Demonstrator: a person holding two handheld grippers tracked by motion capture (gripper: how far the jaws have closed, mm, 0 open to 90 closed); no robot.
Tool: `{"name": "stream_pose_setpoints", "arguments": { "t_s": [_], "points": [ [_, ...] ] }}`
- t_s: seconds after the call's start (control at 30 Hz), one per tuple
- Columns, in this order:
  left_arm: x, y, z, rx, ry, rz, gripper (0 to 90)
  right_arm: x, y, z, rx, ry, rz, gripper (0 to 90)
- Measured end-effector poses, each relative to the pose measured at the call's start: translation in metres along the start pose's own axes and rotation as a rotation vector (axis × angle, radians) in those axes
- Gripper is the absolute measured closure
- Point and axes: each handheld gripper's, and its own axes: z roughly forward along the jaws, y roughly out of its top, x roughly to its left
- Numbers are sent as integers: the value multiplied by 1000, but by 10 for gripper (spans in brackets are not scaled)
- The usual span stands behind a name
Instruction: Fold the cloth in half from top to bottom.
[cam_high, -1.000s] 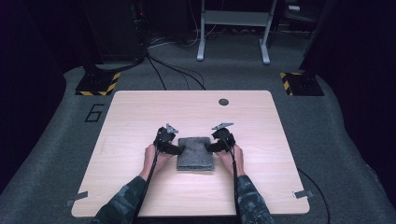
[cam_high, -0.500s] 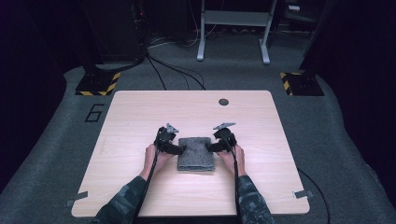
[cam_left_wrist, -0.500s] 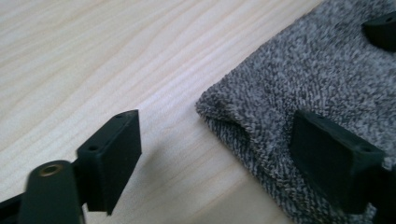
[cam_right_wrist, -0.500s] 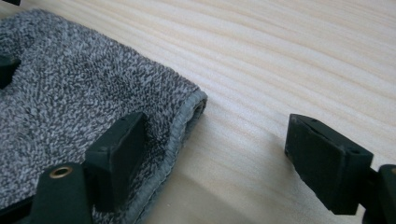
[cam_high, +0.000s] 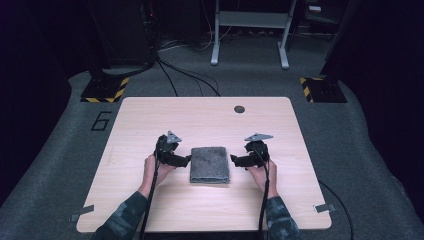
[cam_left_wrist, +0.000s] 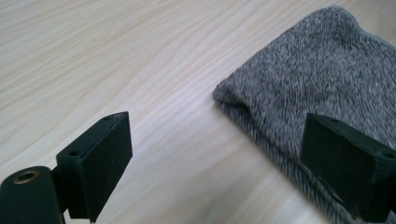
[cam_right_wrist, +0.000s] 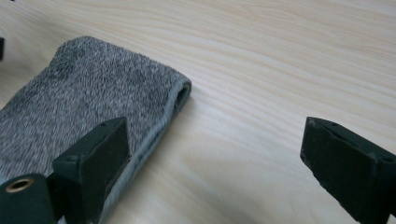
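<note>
Grey knitted cloth (cam_high: 210, 164), folded into a thick neat rectangle, lies flat on the pale wooden table (cam_high: 150, 120), nearer the person's edge than the far one, with a small dark round hole (cam_high: 239, 109) in the tabletop well beyond it; take the cloth as the landmark for everything else. A second ago both grippers sat tight against its two short sides; now the left gripper (cam_high: 186, 160) stands just off its left side and the right gripper (cam_high: 235, 161) just off its right side, each drawn outward with bare wood between tool and fabric. Both sets of jaws have just been opening and now stand wide; in the left gripper view the cloth (cam_left_wrist: 327, 93) passes behind one jaw without being pinched, and in the right gripper view its folded edge (cam_right_wrist: 93, 98) lies past the other jaw, nothing gripped in either. The cloth itself kept its place and its shape through the release; the fold held. My reading: the last fold is done and let go, so the folding work looks finished, or nearly so; at most a light press or a squaring of the edges remains.
</note>
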Motion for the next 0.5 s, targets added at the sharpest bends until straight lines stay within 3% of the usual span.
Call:
{"name": "stream_pose_setpoints", "arguments": {
  "t_s": [0.23,0.5],
  "points": [
    [14,-39,-29,23,27,-22,76,-11,-34,-32,0,-54,-3,66],
    [21,-88,-60,21,79,-43,71,-26,-80,-60,12,-136,44,67]
  ]
}}
